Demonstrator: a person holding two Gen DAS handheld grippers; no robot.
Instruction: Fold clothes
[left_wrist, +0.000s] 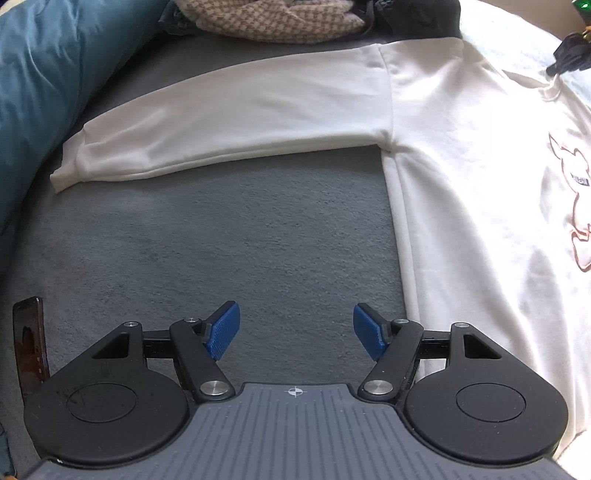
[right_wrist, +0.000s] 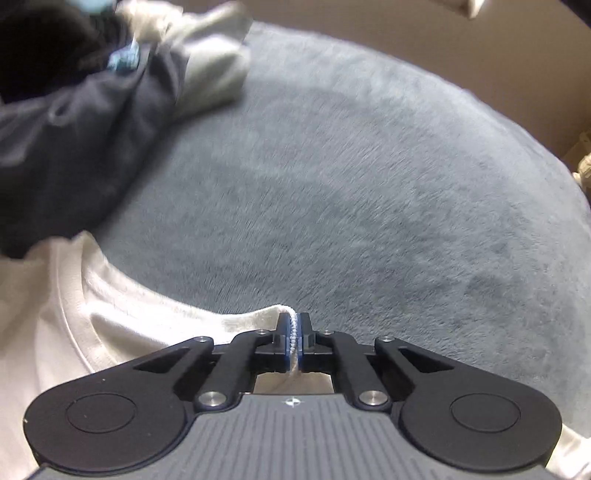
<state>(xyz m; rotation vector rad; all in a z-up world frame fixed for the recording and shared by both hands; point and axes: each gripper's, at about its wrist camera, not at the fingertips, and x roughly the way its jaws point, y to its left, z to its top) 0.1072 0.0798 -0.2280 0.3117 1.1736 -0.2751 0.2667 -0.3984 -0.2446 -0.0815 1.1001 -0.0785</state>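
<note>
white sweatshirt (right_wrist: 44, 317) between right gripper (right_wrist: 294, 334) fingers

Left gripper (left_wrist: 295, 330) hangs open beside the white sweatshirt (left_wrist: 461, 147).

No readable text in either view. White sweatshirt (left_wrist: 461, 155) has a chest print (left_wrist: 576, 199) in a red-brown outline with a small dark block of lettering inside it; too blurred and cut by the frame edge to make out any characters. Left gripper (left_wrist: 295, 332) and right gripper (right_wrist: 294, 334) bodies each carry a small white crosshair mark at top centre of the ribbed grey housing: a symbol only, no letters or numbers. Phone screen (left_wrist: 31, 343) at the left edge shows a dark picture with nothing legible.
</note>
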